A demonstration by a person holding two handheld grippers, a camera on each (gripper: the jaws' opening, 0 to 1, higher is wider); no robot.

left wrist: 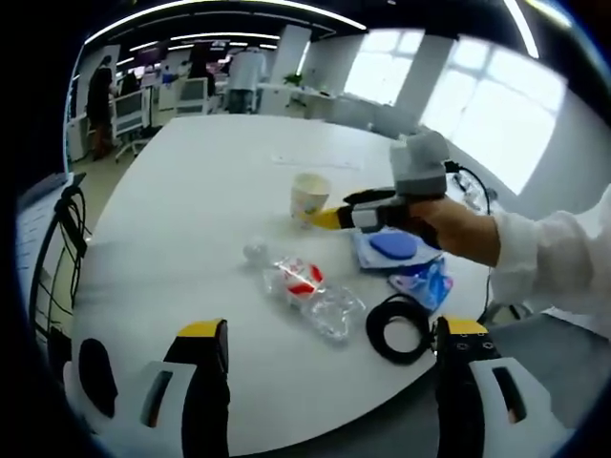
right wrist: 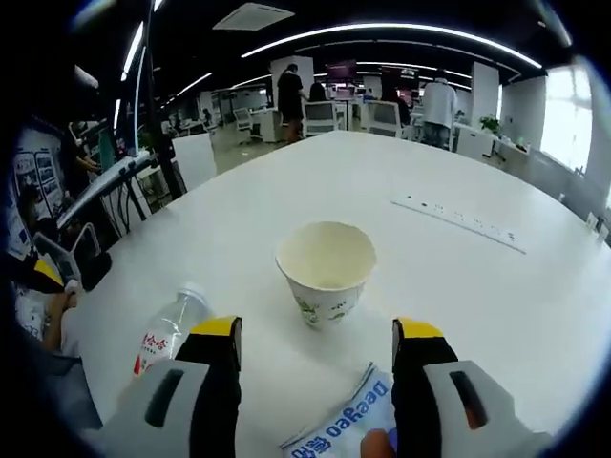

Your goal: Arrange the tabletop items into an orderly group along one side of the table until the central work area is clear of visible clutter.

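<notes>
Flanking paper cup (right wrist: pixel 326 270), right jaws spread; left jaws spread; bottle (left wrist: pixel 304 286) between.

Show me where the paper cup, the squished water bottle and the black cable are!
paper cup (right wrist: pixel 326 270), right gripper view, front wall.
water bottle (left wrist: pixel 305 291), left gripper view, crumpled middle.
black cable (left wrist: pixel 374 339), left gripper view, coil's left side.

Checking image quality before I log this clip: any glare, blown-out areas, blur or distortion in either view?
Left gripper view: the windows are blown out white, the table edge bows from fisheye distortion, and the plastic bottle looks a little soft. Right gripper view: even light, the paper cup is sharp, ceiling light strips curve with the lens, and the window is overexposed.
</notes>
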